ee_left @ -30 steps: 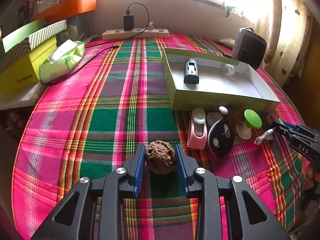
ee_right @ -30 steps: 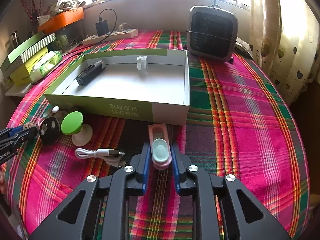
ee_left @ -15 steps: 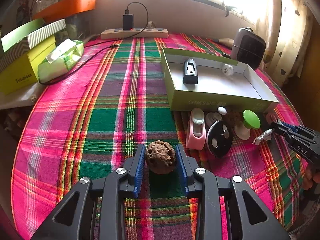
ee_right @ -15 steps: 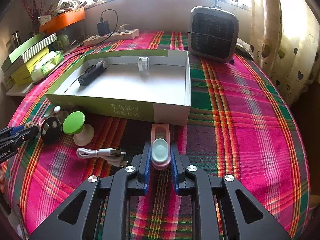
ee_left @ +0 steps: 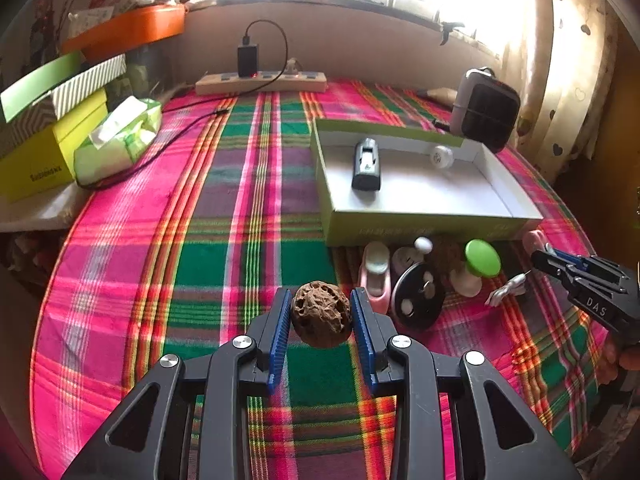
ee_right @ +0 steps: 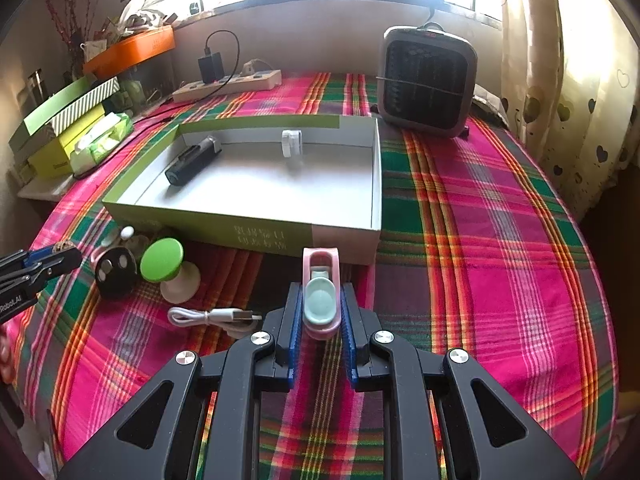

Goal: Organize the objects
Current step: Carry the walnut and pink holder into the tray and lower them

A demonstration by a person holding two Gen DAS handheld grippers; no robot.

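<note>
The left tool (ee_left: pixel 322 316) grips a brown walnut (ee_left: pixel 322 314) between its blue pads, above the plaid worktop (ee_left: pixel 208 216). The right tool (ee_right: pixel 320 308) clamps a pink clip (ee_right: pixel 321 294) just in front of the green tray (ee_right: pixel 260 232), which holds a black device (ee_right: pixel 194 160) and a white piece (ee_right: pixel 291 143)

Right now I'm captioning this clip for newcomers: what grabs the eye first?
The loud pink-and-green plaid tablecloth fills both views. Up close, the left gripper clamps a wrinkled brown walnut, and the right gripper clamps a pink clip just before the shallow green box.
</note>
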